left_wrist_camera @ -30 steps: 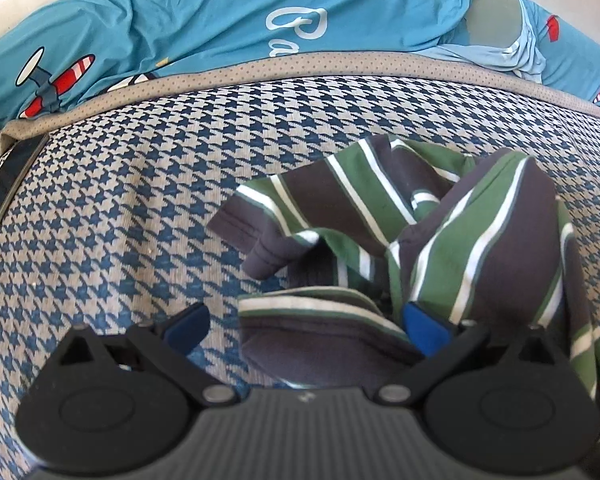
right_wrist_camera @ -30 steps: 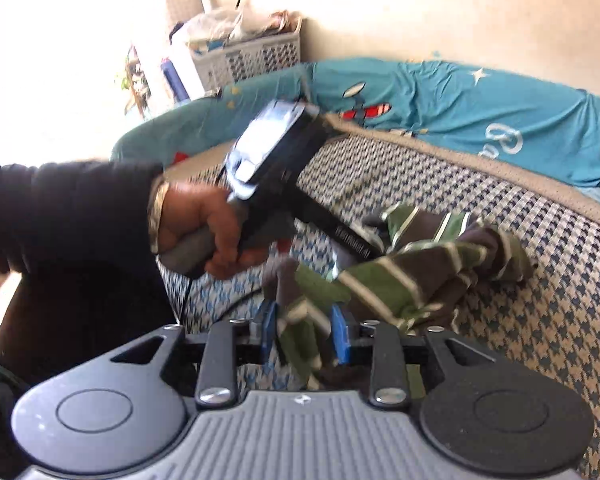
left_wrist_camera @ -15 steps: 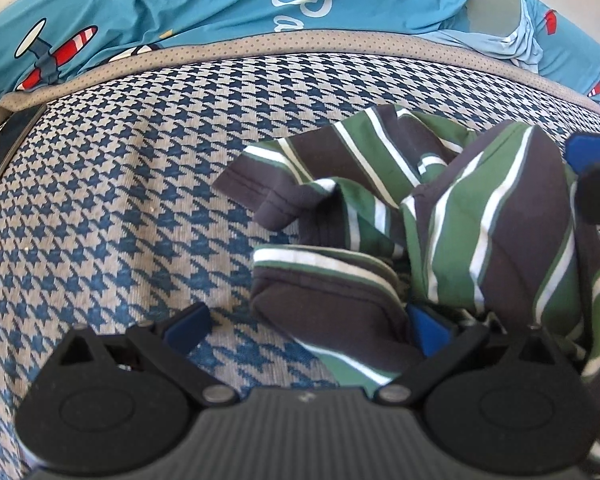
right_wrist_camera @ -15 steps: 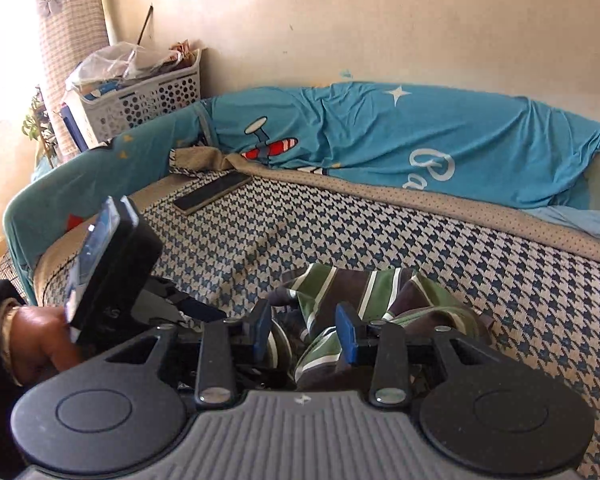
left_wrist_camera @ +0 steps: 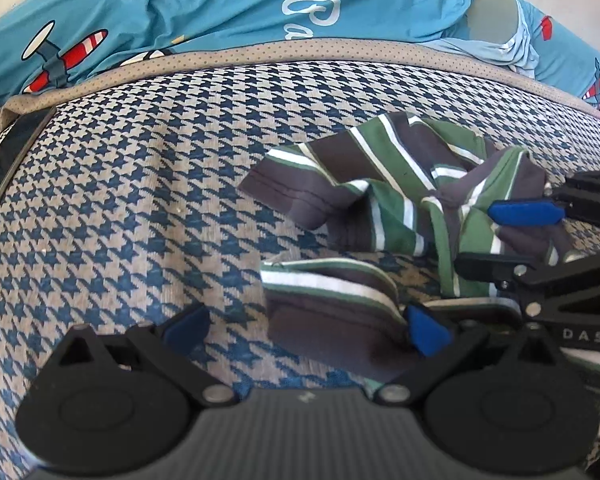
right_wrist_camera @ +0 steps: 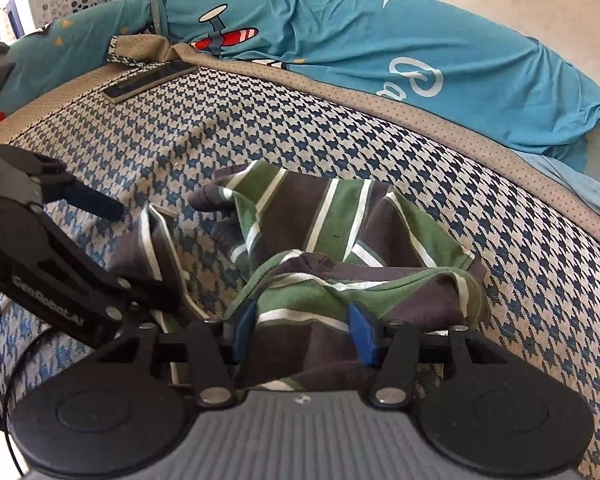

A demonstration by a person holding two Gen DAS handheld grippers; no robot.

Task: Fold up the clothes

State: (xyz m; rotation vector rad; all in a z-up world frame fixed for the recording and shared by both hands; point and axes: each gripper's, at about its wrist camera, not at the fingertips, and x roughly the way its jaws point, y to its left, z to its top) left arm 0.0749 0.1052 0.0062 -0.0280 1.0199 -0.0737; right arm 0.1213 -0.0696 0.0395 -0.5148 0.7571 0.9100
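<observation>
- The left gripper (left_wrist_camera: 306, 326) is spreading its jaws wide, gripping nothing.
- The right gripper (right_wrist_camera: 304, 330) is half-spread, straddling the crumpled green-brown striped cotton shirt (right_wrist_camera: 340, 248), which is lying on the blue houndstooth mattress (left_wrist_camera: 120, 200) at 2 o'clock in the left wrist view.

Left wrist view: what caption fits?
Open left hand-held gripper over a crumpled striped shirt on a houndstooth bed cover.

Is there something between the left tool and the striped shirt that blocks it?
Nothing visible blocks it. The left tool is open, and the edge of the striped shirt already lies between its fingers on the checked cover. The right tool has the shirt between its fingers too; the phone lies far off.
</observation>
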